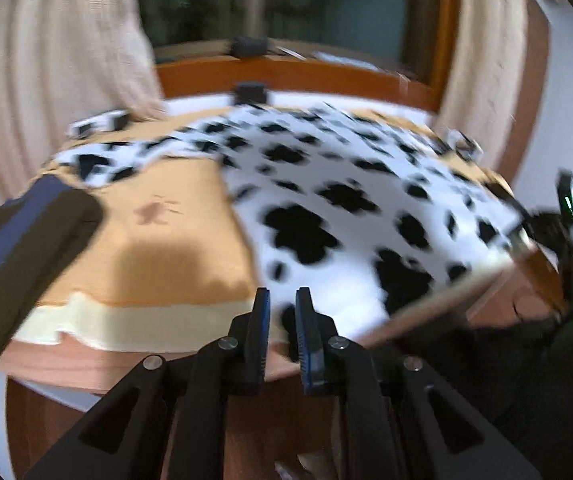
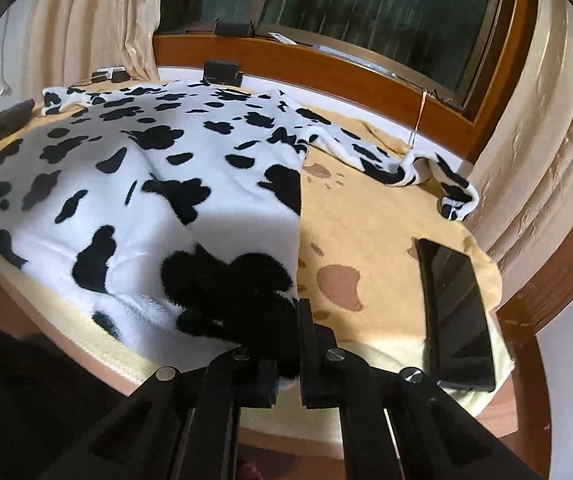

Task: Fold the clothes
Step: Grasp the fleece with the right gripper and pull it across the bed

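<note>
tan plush table cover, fluffy cow-print garment pinched by right gripper, left gripper slightly apart, empty

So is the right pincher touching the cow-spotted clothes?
Touching. The right wrist view shows the right gripper shut on the cow-print garment's near hem.

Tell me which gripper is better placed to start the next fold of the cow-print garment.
Right, probably. The right gripper is already shut on the near hem of the cow-print garment, so it could lift that edge. The left gripper has a gap between its jaws and nothing pinched, hovering at the hem.
</note>
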A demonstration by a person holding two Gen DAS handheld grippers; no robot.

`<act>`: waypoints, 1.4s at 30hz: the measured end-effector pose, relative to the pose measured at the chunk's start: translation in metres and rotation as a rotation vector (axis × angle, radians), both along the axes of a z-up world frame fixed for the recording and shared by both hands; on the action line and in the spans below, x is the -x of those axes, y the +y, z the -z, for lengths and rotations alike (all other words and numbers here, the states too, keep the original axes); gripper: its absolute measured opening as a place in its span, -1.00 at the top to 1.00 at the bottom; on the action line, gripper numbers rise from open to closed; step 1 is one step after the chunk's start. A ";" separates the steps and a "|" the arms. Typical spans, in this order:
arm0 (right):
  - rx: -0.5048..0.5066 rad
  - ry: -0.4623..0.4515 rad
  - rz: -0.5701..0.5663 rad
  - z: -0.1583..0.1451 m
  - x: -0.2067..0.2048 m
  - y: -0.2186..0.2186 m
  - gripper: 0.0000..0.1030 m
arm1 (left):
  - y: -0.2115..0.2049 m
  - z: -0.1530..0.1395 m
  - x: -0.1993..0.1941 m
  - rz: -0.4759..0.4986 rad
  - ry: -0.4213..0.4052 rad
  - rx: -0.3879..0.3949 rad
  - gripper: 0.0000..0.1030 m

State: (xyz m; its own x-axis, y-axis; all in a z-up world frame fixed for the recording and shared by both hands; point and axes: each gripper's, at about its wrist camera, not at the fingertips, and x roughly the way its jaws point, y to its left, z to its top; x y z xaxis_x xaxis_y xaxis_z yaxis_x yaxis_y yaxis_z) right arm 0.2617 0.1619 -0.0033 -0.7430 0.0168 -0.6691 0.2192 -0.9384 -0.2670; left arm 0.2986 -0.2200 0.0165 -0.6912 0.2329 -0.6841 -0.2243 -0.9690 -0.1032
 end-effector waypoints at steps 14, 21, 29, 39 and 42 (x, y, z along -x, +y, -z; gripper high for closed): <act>0.190 0.058 0.024 -0.022 -0.010 0.039 -0.28 | -0.024 0.004 0.039 -0.138 -0.100 -0.304 -0.73; 0.178 0.175 -0.023 -0.057 -0.005 0.027 -0.29 | 0.025 -0.046 0.071 -0.030 0.146 -0.204 -0.85; 0.126 0.158 0.029 -0.062 0.002 0.028 -0.29 | 0.069 0.032 0.117 0.080 -0.116 -0.124 -1.00; 0.272 -0.002 -0.036 -0.053 0.011 0.057 -0.36 | 0.058 0.049 0.072 0.121 -0.133 0.163 -0.91; 0.169 -0.012 -0.084 -0.061 0.004 0.056 -0.37 | 0.053 0.048 0.069 0.144 -0.156 0.188 -0.92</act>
